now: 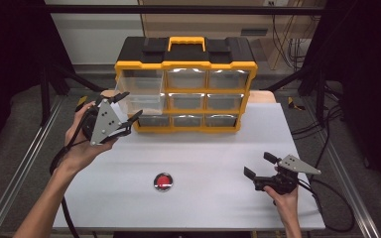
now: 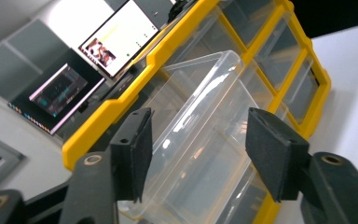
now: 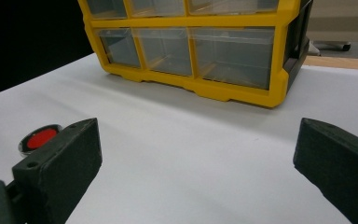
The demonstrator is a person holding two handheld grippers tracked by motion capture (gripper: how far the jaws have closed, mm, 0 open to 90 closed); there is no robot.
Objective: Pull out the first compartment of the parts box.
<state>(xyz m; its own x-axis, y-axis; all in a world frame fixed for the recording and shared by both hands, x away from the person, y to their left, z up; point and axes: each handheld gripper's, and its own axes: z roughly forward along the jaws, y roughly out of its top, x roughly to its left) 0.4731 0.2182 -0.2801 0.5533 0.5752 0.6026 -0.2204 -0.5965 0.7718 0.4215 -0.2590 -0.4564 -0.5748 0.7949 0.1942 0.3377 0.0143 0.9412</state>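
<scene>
The left gripper [image 1: 124, 110] is raised at the left end of the yellow organiser [image 1: 185, 89], its jaws apart with nothing pressed between them. Directly ahead of those jaws is the clear drawer [image 1: 140, 96], pulled out of the left column of the organiser and projecting forward; in the left gripper view the drawer [image 2: 205, 140] sits between the two pads without either one touching it. The drawer appears empty. The organiser stands at the far edge of the white table [image 1: 203, 148], black lid and yellow handle on top, other drawers closed. Near the middle of the table, toward the front, lies a small round red-topped object [image 1: 163, 181], well apart from both grippers. At the right, the right gripper [image 1: 259, 166] rests low by the table surface, jaws spread wide, holding nothing.
</scene>
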